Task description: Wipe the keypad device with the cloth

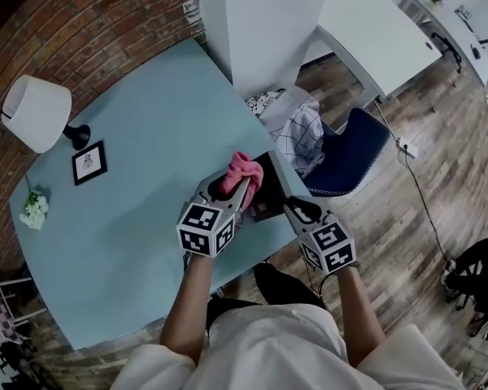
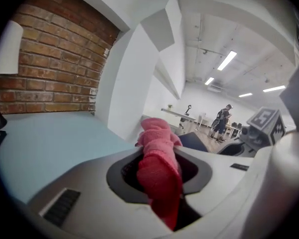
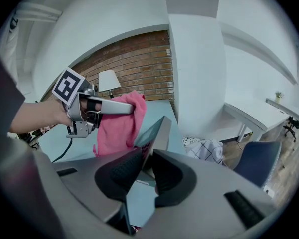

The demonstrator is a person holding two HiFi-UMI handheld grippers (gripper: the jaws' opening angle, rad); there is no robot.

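1. The pink cloth (image 2: 157, 166) is clamped between the closed jaws of the left tool (image 1: 242, 187). A bunched end stands out past the jaw tips.
2. The keypad device (image 1: 270, 187), a thin dark slab with a pale rim, is gripped at its near edge by the right tool (image 1: 291, 205). One jaw is closed on each face.
3. The device is held clear of the light blue desk (image 1: 146, 128), above the desk's near right edge. It is tilted on its edge, with the keyed face turned toward the left tool.
4. In the right gripper view, the cloth is seen hanging from the left tool against the upper part of the keyed face. It appears to be touching that face.
5. The two tools are held close together, with the left tool just left of the device and the right tool just below it.
6. Well apart from the tools, along the desk's far left side, three things are seen:
   - a white-shaded lamp (image 1: 36, 113)
   - a small framed picture (image 1: 89, 162)
   - a sprig of white flowers (image 1: 35, 210)
7. Past the desk's right edge, a checked fabric (image 1: 297, 135) is draped over a dark blue chair (image 1: 356, 151) on the wooden floor (image 1: 423, 210).
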